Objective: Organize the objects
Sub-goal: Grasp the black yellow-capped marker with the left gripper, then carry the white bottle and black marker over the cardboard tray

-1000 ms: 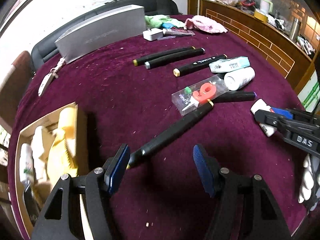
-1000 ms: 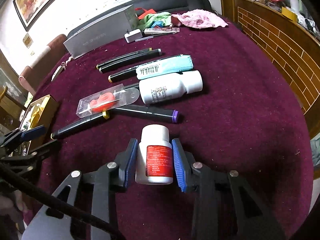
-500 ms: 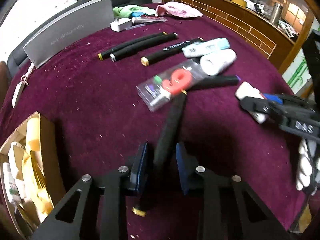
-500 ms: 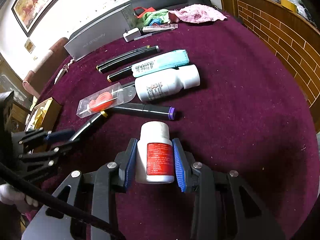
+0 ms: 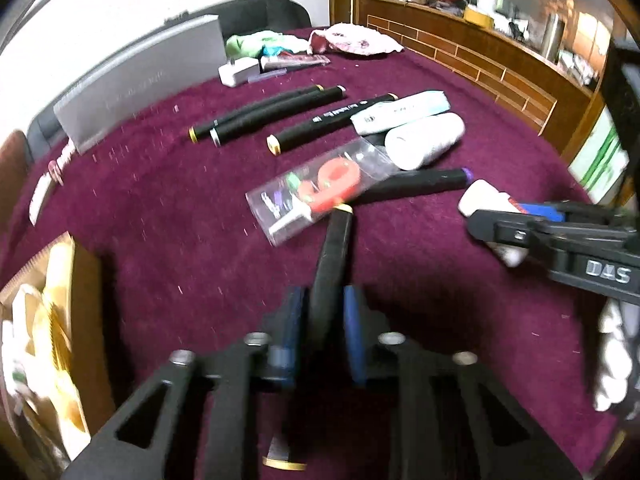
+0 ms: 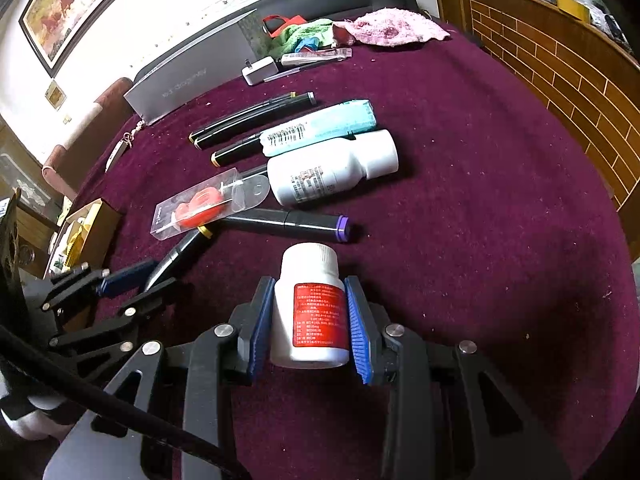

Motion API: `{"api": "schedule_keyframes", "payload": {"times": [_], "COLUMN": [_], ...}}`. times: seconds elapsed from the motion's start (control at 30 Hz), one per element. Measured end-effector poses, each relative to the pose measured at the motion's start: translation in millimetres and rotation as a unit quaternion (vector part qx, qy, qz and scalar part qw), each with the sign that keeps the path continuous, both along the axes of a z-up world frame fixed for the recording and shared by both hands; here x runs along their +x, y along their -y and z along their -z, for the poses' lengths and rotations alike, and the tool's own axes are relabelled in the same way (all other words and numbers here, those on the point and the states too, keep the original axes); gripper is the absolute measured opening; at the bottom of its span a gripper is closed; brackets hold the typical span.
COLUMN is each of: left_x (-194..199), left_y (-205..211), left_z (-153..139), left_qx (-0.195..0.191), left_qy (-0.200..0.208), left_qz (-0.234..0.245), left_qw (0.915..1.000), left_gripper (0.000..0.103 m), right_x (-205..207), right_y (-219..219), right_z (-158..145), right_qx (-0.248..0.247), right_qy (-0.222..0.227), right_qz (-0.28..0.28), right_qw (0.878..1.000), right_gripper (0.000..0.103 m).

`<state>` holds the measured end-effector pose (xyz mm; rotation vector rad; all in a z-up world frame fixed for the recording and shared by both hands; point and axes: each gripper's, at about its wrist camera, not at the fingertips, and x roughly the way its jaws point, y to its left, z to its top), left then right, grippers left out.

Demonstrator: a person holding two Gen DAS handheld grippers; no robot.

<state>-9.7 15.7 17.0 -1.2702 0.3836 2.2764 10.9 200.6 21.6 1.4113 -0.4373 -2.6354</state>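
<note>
Left claw [image 5: 323, 312] clamped on black marker [image 5: 332, 256], right claw [image 6: 308, 320] gripping white bottle [image 6: 310, 300]

You get even indoor light, brightest on the white wall [image 6: 168, 12]. Both views bow at their edges and go dark in the corners. Your left view is smeared by motion; the right is sharp.

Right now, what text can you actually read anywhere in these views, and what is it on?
"DAS": on the right gripper body, left wrist view.
Red label on the small bottle: too small to read.
Large bottle print: too small.
Barcode and digits on the teal pack: unreadable.
Grey box lettering: blurred.
White print on a black marker: blurred.
</note>
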Motion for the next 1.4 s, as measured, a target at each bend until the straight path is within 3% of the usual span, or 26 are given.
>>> {"api": "schedule_keyframes", "payload": {"times": [0.47, 0.93, 1.4], "left_x": [57, 96, 123], "left_y": [36, 87, 144], "left_z": [-37, -81, -106], "left_qx": [0.085, 0.161, 0.192], "left_qy": [-0.013, -0.077, -0.120], "left_qz": [-0.021, -0.055, -0.093], "left_qw": [0.9960, 0.9824, 0.9695], "left_gripper": [0.011, 0.012, 0.012], "right_x": [26, 59, 80], "right_y": [5, 30, 96], "right_z": [-11, -46, -84], "right_qx": [-0.024, -0.018, 0.001], "right_qy": [0.000, -0.035, -0.069], "right_qz": [-0.005, -0.024, -0.082], "right_qw": [1.000, 0.999, 0.994], "right_gripper": [0.032, 0.032, 0.032]}}
